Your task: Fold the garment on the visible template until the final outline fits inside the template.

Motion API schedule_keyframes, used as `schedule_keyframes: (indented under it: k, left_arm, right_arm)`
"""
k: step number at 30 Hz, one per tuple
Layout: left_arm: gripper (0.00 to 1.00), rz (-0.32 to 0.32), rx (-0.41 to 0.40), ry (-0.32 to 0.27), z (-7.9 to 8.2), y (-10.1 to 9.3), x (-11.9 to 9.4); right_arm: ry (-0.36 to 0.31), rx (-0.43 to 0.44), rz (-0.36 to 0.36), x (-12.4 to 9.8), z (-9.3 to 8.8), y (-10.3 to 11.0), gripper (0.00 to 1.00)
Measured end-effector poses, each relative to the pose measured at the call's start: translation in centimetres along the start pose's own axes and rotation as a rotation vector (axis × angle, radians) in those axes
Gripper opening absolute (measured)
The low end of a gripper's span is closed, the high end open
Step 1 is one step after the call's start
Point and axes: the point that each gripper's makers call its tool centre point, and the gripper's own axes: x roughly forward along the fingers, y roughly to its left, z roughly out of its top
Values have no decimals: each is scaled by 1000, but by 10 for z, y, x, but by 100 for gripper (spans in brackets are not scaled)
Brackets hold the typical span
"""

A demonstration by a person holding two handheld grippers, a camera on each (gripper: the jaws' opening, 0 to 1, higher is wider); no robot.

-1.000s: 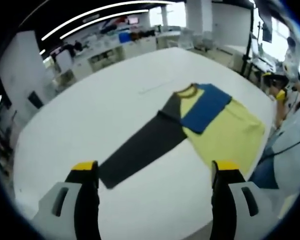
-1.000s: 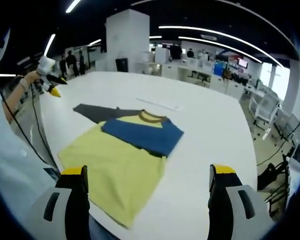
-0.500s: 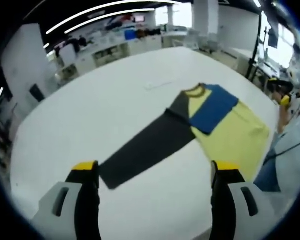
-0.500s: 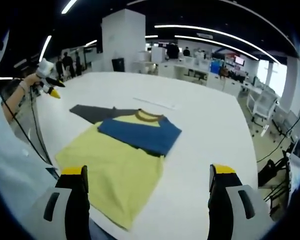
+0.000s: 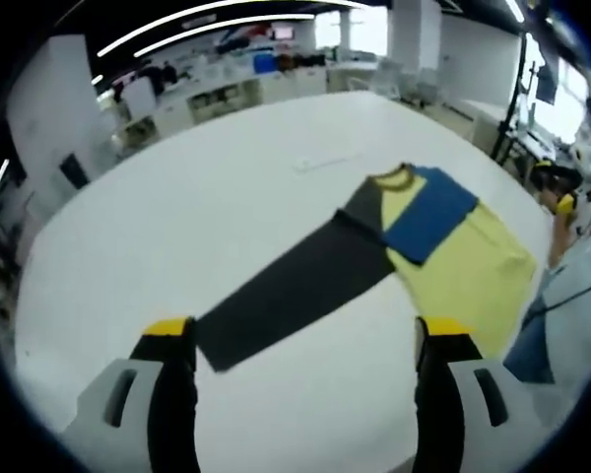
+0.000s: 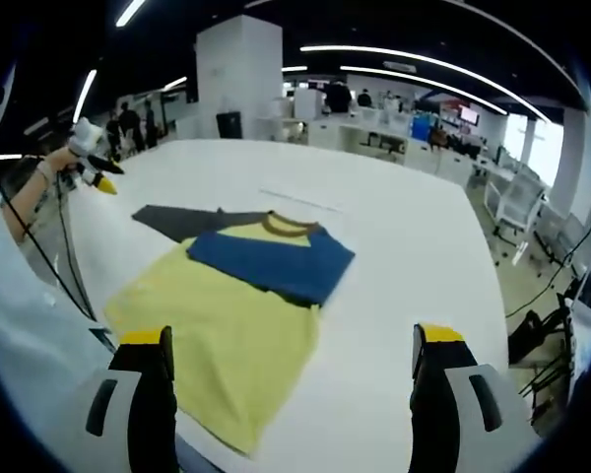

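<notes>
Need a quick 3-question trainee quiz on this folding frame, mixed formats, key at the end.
1. True or false: the blue sleeve is folded across the yellow body of the shirt.
2. Which part lies stretched out flat on the white table? A) grey sleeve B) blue sleeve C) collar
3. Fill in: both the left gripper and the right gripper have their jaws ____ and grip nothing.

Key: 1 true; 2 A; 3 open
</notes>
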Motion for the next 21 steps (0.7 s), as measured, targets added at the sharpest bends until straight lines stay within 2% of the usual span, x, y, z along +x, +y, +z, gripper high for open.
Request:
schedule_keyframes:
  k: [14,18,21]
  left_arm:
    - [87,-7,-45,26,-14,12,12]
    - [86,-8,-80,10,-18,16,16]
    - [85,1,-92,22,-24,21,18]
  right_arm:
    - [-1,22,9,1,-3,4,100]
    - [-5,24,11,0,-2,5,100]
    - [-17,35,20,0,1,7,100]
